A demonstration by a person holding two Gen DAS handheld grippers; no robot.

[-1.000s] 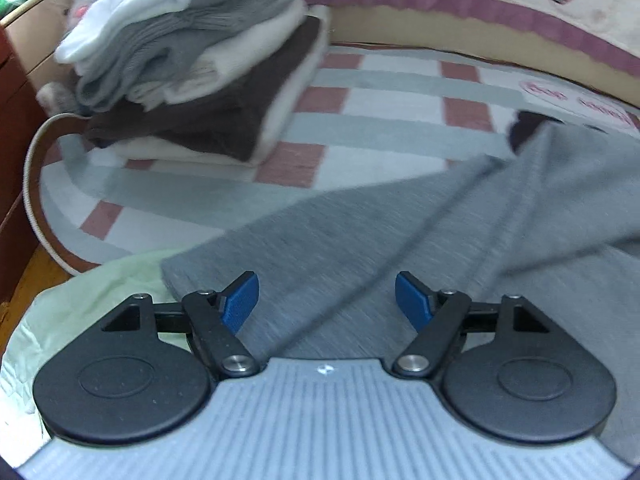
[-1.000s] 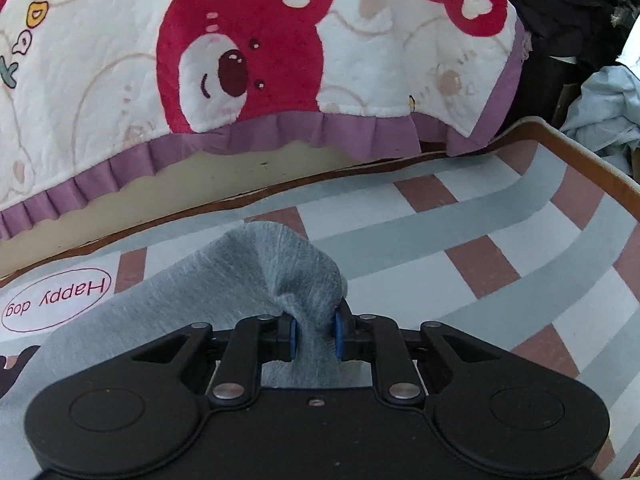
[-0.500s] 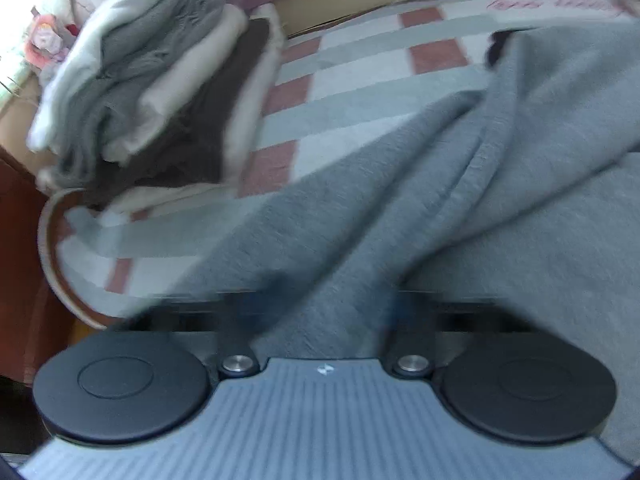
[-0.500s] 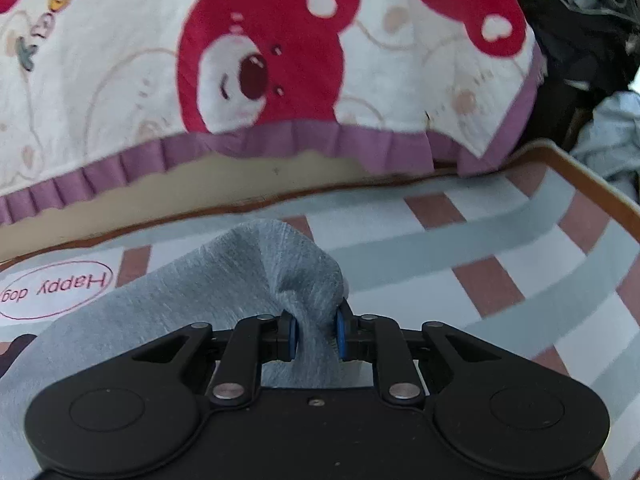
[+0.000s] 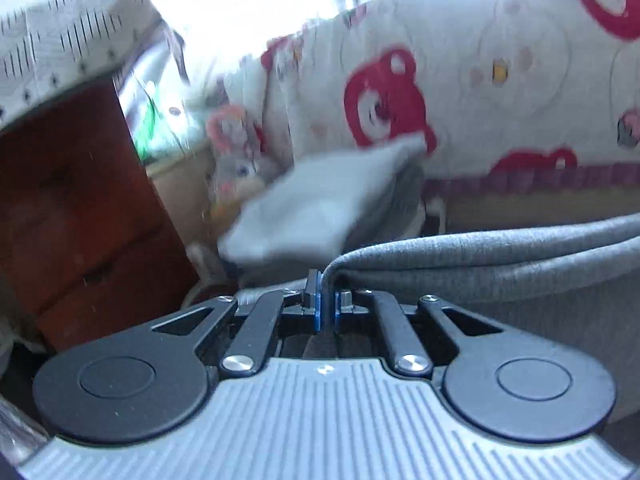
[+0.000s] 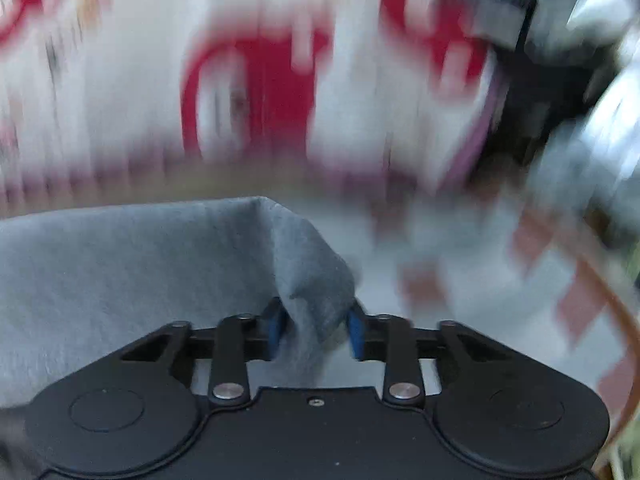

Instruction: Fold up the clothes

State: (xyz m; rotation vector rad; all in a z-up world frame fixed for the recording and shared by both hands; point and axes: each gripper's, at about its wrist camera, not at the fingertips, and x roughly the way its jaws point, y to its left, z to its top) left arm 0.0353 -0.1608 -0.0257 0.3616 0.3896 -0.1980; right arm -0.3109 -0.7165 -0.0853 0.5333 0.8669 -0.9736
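Observation:
A grey garment [image 5: 500, 264] runs from my left gripper [image 5: 328, 304] off to the right in a taut fold. The left gripper is shut on its edge, and the cloth is pinched between the blue pads [image 5: 317, 308]. In the right wrist view another corner of the same grey garment [image 6: 120, 272] stands up in a fold between the blue pads [image 6: 276, 332] of my right gripper [image 6: 316, 332]. Its jaws are opening; the cloth sits loosely between them, with a gap beside the right pad. That view is heavily blurred.
A blurred stack of folded clothes [image 5: 320, 208] sits beyond the left gripper. A red-brown wooden cabinet [image 5: 80, 208] stands to the left. A white blanket with red bears [image 5: 480, 80] hangs behind. A striped mat with a brown rim [image 6: 580, 292] lies under the right gripper.
The left gripper went from open over the flat garment to shut on its edge, then rose and tilted up. The right jaws, shut on the corner before, have spread apart.

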